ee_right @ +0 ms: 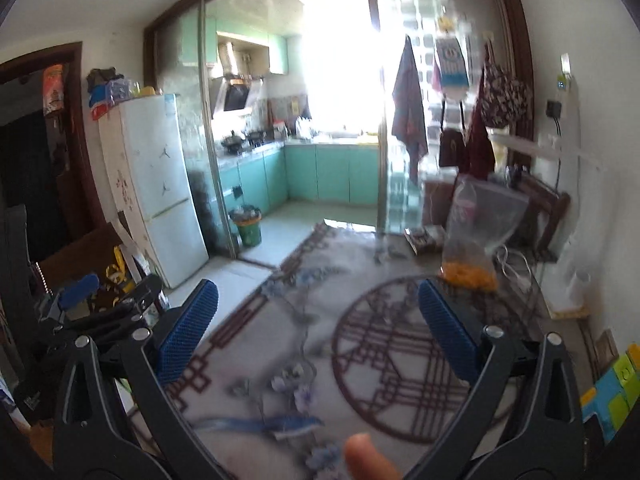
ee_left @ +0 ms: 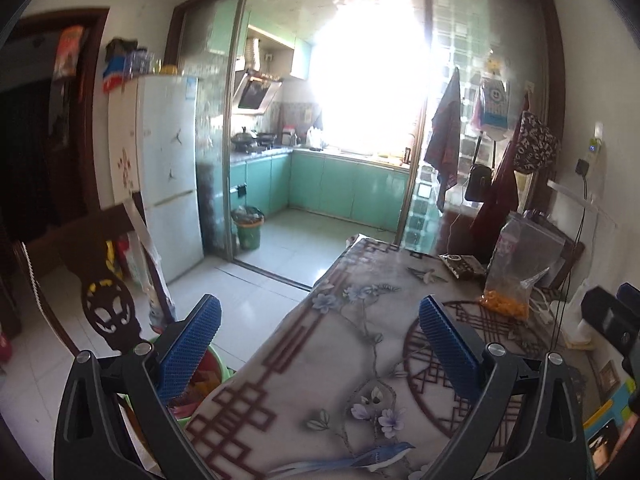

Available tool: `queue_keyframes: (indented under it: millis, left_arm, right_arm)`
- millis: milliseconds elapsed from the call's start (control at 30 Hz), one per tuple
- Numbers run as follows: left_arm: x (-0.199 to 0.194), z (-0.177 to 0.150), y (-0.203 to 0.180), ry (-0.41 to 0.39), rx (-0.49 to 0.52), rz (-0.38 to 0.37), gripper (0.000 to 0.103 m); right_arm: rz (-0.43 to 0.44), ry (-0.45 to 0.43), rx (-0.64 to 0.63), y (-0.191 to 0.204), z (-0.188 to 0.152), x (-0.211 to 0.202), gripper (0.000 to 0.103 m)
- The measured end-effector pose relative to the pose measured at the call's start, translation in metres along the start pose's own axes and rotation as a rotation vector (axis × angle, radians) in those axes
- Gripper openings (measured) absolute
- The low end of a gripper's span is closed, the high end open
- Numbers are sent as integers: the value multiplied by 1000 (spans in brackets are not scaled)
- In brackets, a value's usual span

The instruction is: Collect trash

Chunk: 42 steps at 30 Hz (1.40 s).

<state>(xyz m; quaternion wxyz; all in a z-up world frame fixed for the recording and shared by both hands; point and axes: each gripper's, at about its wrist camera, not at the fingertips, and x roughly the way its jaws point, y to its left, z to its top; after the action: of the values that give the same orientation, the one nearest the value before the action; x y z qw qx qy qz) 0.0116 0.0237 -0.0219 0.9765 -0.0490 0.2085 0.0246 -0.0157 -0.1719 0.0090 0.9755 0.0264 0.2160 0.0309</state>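
Both tools stand wide open with nothing between their blue pads: the left tool (ee_left: 320, 344) over the near left edge of the tabletop (ee_left: 360, 360), the right tool (ee_right: 318, 328) over its middle. Below the left tool, beside the tabletop's near left edge, a green bin (ee_left: 218, 368) holds red and orange wrappers. Near the far right corner a clear plastic bag (ee_right: 476, 228) stands upright with orange pieces inside, a dark flat packet (ee_left: 462, 266) beside it. On the kitchen floor a second green bin (ee_left: 249, 227) is heaped full.
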Motion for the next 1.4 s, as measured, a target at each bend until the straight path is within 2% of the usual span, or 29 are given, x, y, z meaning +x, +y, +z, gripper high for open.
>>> queue_keyframes:
  millis: [100,167,300,467,800,1400]
  left_arm:
    - [-13,3,-19,-31,17,43,95]
    - [-21,4,-27,-41,15,23,95]
    - [-36,6,-30,-46,-30,-72,95]
    - [-41,6,-32,-28,-20,-31,95]
    - [-39,5,-28,-6,-39,0,95]
    - [-38,1,-27,0,-43,3,95]
  right_arm:
    - [-2,21,-6,-8,-3,-9,98]
    - [-3,22,-14,-11,-5,-14,98]
    - [15,41,-10,-18,-9,-16,98]
    - [31,55,-17,-21,-9,-15,98]
    - [46,70,-25,-19,-10,-11,98]
    - [46,82,-42,-17,-13,-8,98]
